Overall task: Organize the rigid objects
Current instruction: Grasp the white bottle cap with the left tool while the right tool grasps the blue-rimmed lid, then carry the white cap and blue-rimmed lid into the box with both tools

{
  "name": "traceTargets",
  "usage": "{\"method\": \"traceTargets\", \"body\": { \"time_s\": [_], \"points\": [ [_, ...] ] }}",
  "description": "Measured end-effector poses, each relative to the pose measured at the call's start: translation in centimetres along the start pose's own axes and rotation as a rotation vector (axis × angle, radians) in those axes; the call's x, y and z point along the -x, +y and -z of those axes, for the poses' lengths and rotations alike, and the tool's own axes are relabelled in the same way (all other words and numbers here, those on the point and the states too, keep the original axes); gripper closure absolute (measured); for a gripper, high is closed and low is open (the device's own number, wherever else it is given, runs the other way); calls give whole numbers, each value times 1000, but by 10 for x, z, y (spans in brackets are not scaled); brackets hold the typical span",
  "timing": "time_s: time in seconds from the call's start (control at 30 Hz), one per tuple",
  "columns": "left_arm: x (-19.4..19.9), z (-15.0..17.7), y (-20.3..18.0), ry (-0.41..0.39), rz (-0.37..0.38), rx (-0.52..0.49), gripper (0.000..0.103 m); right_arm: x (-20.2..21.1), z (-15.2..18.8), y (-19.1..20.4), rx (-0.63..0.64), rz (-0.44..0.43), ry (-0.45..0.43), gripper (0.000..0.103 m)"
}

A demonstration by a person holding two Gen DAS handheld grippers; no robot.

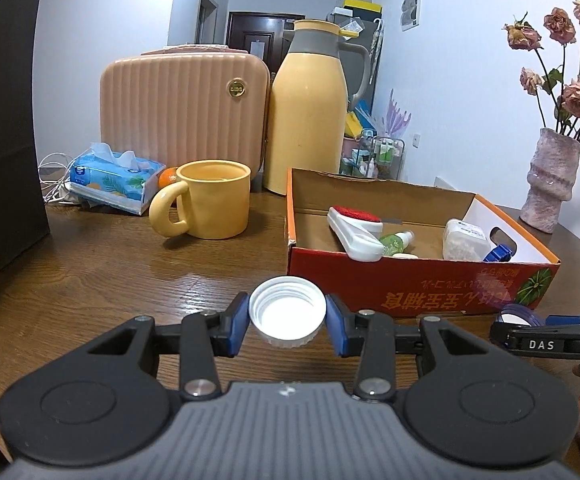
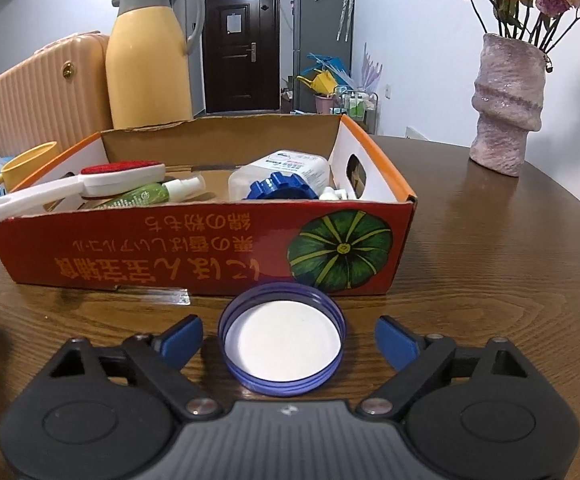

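My left gripper is shut on a white screw cap, held open side up a little above the wooden table. In the right wrist view a blue jar lid with a white liner lies open side up on the table, between the fingers of my right gripper. Those jaws stand open, with a gap on each side of the lid. Just beyond lies the red cardboard box, holding a white brush, a green spray bottle, a white jar and a blue cap. The box lies right of the white cap.
A yellow mug, tissue pack, orange, pink case and yellow thermos jug stand behind. A pink vase with dried roses stands right of the box. A dark bag is at the left.
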State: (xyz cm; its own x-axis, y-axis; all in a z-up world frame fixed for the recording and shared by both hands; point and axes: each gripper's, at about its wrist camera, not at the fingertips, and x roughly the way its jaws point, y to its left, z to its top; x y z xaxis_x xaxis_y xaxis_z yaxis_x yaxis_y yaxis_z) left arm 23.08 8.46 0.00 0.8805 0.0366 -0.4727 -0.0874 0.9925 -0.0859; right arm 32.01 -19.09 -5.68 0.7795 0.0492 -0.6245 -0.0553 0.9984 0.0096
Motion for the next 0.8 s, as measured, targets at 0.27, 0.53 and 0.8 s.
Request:
{"method": "traceTargets", "body": {
  "time_s": [0.27, 0.53, 0.8],
  "points": [
    [0, 0, -1, 2, -2, -4, 62, 1, 3, 0, 0, -14, -2, 38],
    [-1, 1, -2, 1, -11, -7, 62, 10, 5, 1, 4, -27, -31, 38],
    [-1, -2, -2, -1, -23, 8, 62, 31, 8, 3, 4, -47, -98, 38]
  ]
}}
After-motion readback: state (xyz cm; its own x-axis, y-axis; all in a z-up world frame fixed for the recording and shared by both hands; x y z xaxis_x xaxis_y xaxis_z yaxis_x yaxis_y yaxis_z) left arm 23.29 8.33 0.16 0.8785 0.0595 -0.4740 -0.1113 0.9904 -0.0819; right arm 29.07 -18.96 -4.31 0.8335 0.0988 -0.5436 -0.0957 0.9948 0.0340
